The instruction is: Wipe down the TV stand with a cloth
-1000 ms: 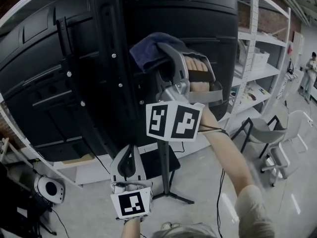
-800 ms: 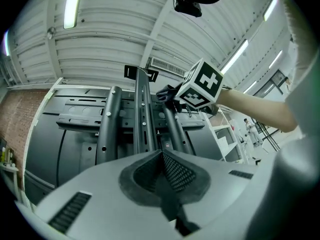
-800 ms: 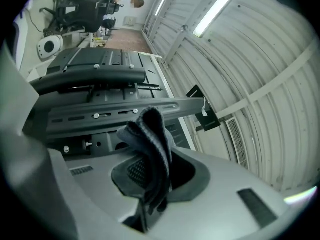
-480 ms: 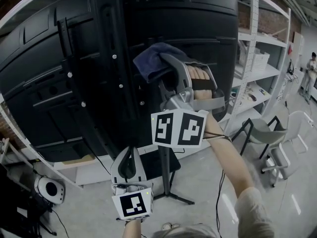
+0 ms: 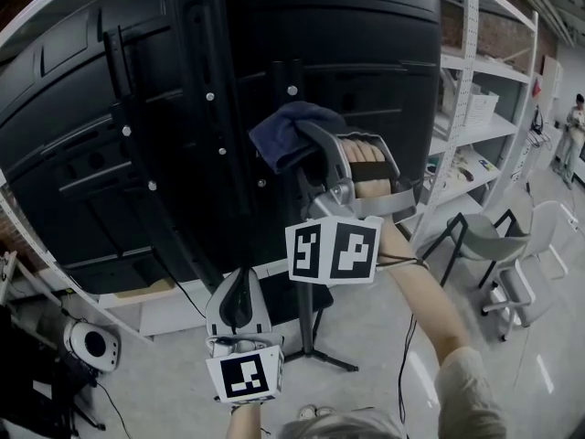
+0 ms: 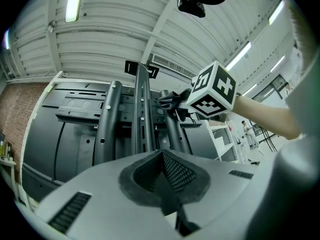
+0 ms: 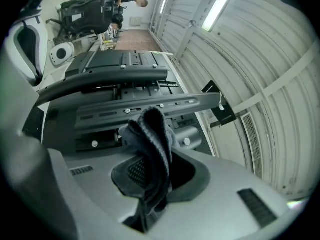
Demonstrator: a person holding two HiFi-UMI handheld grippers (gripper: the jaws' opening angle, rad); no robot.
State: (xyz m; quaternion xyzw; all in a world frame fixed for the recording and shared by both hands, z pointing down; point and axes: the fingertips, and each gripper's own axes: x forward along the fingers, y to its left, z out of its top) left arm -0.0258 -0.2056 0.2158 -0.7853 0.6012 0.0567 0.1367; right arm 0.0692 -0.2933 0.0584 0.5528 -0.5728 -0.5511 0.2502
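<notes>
The black TV stand column [image 5: 302,273] rises behind a large black TV back [image 5: 110,154] with mounting rails [image 6: 142,114]. My right gripper [image 5: 291,144] is shut on a dark blue cloth [image 5: 288,131], which presses against the column near the mounting bracket. In the right gripper view the cloth [image 7: 150,139] bunches up between the jaws, in front of the rails [image 7: 140,106]. My left gripper [image 5: 236,305] hangs lower, in front of the stand's base, shut with nothing in it. The left gripper view shows the right gripper's marker cube [image 6: 212,89] up by the column.
White shelving [image 5: 471,108] stands to the right of the TV. A grey chair [image 5: 484,245] sits at the right on the floor. The stand's feet [image 5: 324,364] spread on the floor. A round white device [image 5: 91,347] lies at the lower left. A person [image 5: 576,122] stands far right.
My right gripper with the cloth has slid down and slightly right along the column. The left gripper has barely moved.
</notes>
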